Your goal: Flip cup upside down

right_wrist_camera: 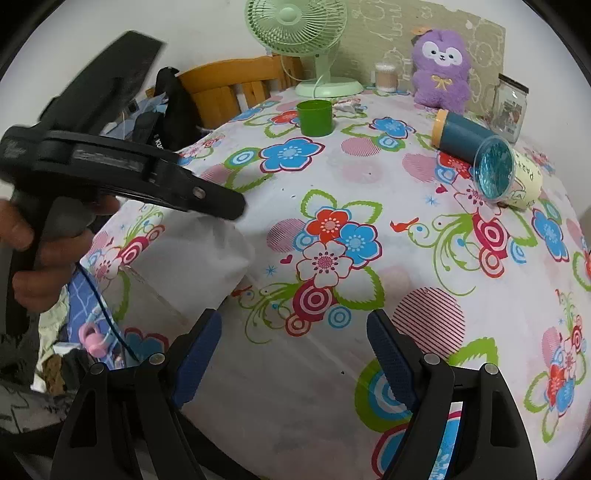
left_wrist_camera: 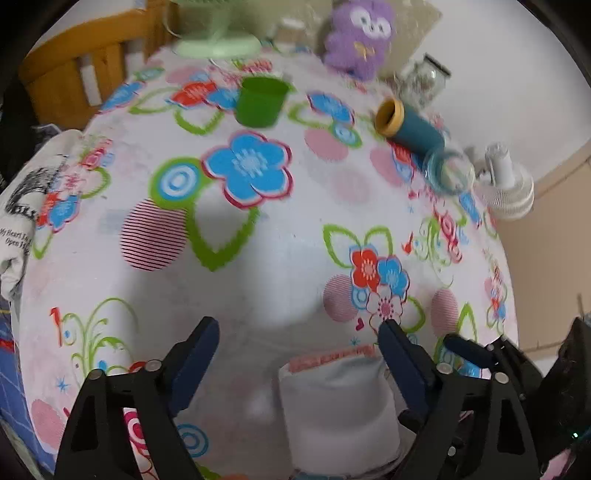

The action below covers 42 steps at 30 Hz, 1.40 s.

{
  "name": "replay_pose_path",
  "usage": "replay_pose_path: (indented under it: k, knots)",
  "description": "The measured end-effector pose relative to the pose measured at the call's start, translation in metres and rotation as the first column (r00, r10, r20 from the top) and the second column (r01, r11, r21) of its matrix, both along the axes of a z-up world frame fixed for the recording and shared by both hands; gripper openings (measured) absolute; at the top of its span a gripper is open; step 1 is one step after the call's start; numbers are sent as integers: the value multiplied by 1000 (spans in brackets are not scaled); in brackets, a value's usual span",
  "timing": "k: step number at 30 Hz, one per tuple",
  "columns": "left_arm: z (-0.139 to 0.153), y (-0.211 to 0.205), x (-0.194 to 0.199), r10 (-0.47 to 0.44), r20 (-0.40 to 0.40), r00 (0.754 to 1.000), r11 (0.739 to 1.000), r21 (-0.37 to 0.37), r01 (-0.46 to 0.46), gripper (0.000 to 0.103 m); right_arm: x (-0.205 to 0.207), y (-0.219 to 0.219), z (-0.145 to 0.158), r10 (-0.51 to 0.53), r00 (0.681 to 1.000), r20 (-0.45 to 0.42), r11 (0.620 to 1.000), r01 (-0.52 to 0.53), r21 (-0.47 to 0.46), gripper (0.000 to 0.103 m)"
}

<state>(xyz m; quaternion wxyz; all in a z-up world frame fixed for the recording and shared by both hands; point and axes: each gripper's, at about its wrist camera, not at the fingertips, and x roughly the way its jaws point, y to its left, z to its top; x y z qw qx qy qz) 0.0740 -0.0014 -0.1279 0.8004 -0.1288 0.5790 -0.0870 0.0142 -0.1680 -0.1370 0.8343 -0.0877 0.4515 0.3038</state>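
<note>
A white paper cup stands upside down on the flowered tablecloth, low between the fingers of my left gripper, which is open and not touching it. In the right wrist view the same cup sits near the table's left edge under the left gripper's black body, held by a hand. My right gripper is open and empty above the cloth, to the right of the cup.
A green cup stands upright at the back. A teal tumbler lies on its side at the right, against a paper cup. Behind are a green fan, a purple plush, a glass jar and a wooden chair.
</note>
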Motion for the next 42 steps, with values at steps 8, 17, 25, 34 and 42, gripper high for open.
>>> replay_pose_path:
  k: [8, 17, 25, 34, 42]
  knots:
    - [-10, -8, 5, -28, -59, 998, 999, 32, 30, 52, -3, -1, 10, -53, 997, 56, 997, 56, -46, 83]
    - [4, -10, 3, -78, -28, 997, 989, 124, 81, 88, 2, -7, 11, -69, 996, 57, 997, 71, -31, 83]
    - [-15, -15, 5, -134, -126, 983, 975, 159, 153, 60, -1, -3, 10, -52, 997, 56, 998, 54, -28, 83]
    - [35, 7, -12, 32, 254, 967, 982, 170, -77, 58, 3, -9, 19, -131, 984, 119, 991, 134, -20, 83]
    - [45, 18, -68, 310, 739, 598, 900, -26, -434, 59, 12, -6, 16, -145, 980, 133, 989, 145, 4, 83]
